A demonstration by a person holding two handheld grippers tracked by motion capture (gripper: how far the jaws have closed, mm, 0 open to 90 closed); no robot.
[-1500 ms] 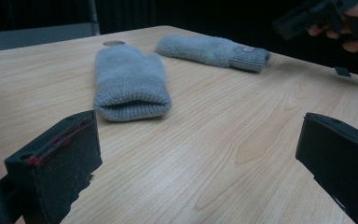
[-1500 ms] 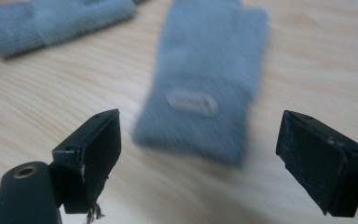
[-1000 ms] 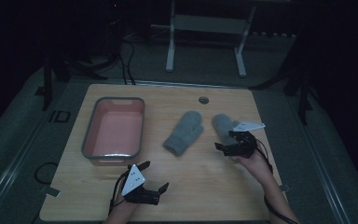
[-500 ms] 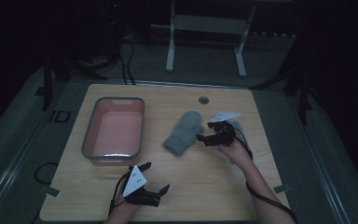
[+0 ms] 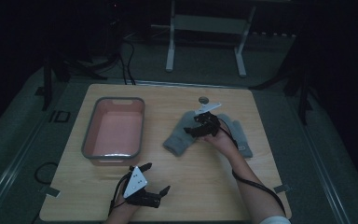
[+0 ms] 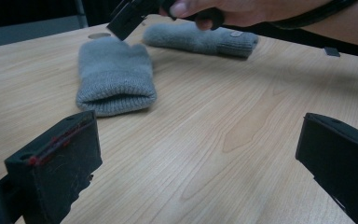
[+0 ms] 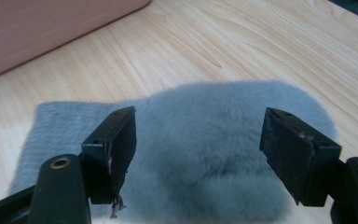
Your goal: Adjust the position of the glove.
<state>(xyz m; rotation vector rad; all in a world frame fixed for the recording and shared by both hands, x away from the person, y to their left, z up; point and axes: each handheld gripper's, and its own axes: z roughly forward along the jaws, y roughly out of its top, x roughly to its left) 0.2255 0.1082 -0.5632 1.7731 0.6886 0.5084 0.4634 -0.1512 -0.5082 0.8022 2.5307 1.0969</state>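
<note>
We take the tray as reference. Near its front right corner, our left gripper rests on the table, jaws wide, empty. Right of the tray lies the near mitten; our right gripper hovers over it, jaws just been closing, still apart, not gripping. The far mitten lies beyond.

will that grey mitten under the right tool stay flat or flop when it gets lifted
The grey mitten looks like soft fuzzy knit lying limp on the table, so it will probably droop either side of the right tool. It seems light and unlikely to slip. Pushed, it may bunch up rather than slide.
</note>
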